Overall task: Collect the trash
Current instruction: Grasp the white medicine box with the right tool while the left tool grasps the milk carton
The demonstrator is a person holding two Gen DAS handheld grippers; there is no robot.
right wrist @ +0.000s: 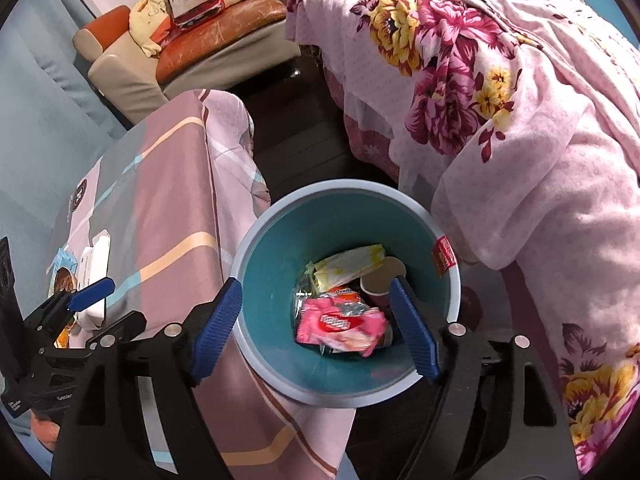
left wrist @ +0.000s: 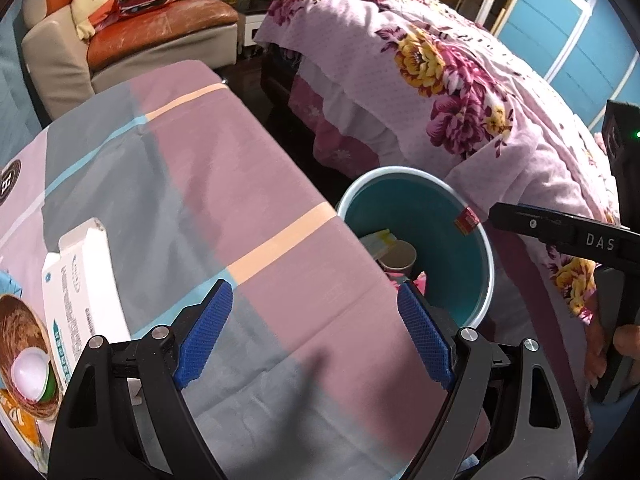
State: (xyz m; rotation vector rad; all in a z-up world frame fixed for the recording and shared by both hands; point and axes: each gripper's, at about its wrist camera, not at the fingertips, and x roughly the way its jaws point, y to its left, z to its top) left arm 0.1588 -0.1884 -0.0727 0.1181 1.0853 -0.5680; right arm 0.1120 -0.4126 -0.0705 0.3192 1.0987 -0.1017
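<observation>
Right tool (right wrist: 316,326) above pink wrapper (right wrist: 340,326)

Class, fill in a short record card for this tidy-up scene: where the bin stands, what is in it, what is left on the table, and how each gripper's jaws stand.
Bin place: teal bin on the floor between the cloth-covered table and the floral-covered bed
Bin contents: pink wrapper, yellow packet, paper cup
Left on table: white box, bowl-picture packet
Left gripper: jaws open, empty, over the table
Right gripper: jaws open, empty, above the bin
</observation>
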